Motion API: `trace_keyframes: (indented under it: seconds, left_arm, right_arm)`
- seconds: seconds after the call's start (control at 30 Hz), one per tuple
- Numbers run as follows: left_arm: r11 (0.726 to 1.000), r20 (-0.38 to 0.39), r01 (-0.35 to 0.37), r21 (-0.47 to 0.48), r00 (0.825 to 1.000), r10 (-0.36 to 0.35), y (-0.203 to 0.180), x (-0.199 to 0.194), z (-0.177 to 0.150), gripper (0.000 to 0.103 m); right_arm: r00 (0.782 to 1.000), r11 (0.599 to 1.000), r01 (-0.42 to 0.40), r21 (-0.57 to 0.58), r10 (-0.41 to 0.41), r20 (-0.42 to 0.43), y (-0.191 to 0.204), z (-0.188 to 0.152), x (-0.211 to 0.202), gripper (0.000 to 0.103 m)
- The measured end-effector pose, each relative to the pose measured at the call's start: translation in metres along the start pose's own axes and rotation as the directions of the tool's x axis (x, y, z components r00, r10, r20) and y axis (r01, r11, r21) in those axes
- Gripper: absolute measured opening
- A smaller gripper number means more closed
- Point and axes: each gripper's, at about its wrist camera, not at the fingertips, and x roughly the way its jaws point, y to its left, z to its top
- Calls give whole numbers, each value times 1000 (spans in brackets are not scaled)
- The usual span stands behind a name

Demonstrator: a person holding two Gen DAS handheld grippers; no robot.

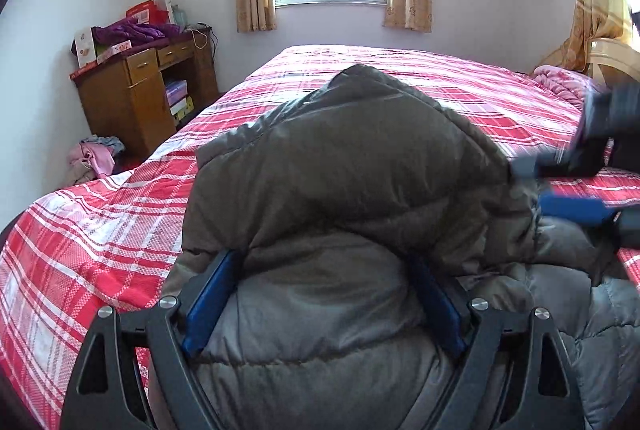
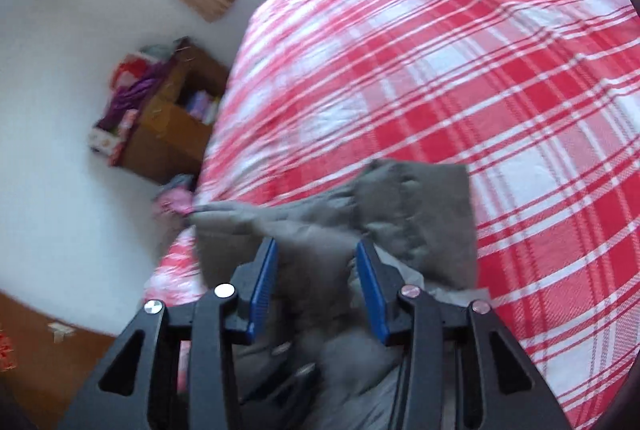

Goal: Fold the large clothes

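The grey puffer jacket (image 1: pixel 340 189) lies half-bundled on the plaid bed (image 1: pixel 100 230), folding unfinished; left tongs (image 1: pixel 324 294) straddle its bulk wide, right tongs (image 2: pixel 316 286) part-open, gripping nothing.

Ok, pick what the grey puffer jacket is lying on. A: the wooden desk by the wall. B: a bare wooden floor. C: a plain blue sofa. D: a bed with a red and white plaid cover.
D: the grey puffer jacket lies on the bed's red and white plaid cover; the wooden desk stands apart by the wall.
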Motion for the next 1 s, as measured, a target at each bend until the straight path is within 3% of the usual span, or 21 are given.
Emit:
trace_keyframes:
  seconds: [0.13, 0.37, 0.53, 0.7, 0.77, 0.83, 1.0]
  left_arm:
    - [1000, -9, 16, -2, 1000, -16, 0, 2, 2, 87]
    - [999, -30, 33, -15, 999, -33, 1, 5, 5, 87]
    - [998, -56, 63, -30, 996, -65, 7, 7, 8, 87]
    - [979, -95, 160, -123, 980, -172, 29, 1, 26, 87]
    - [976, -86, 147, -158, 983, -162, 41, 0, 41, 87]
    - [984, -83, 84, -158, 992, -98, 48, 10, 60, 87]
    - [988, -177, 52, -148, 981, -78, 47, 58, 70, 87]
  right_arm:
    - [994, 992, 98, -75, -93, 59, -23, -16, 12, 41]
    - [977, 953, 184, -240, -152, 147, -26, -32, 35, 38]
    - [967, 934, 216, -286, -163, 197, -24, -42, 41, 38]
    - [968, 902, 231, -364, -175, 179, -17, -46, 47, 39]
    - [970, 905, 221, -363, -166, 176, -19, -46, 46, 39]
    - [967, 900, 234, -367, -177, 182, -17, -47, 46, 39]
    - [965, 899, 240, -367, -181, 188, -15, -50, 46, 39]
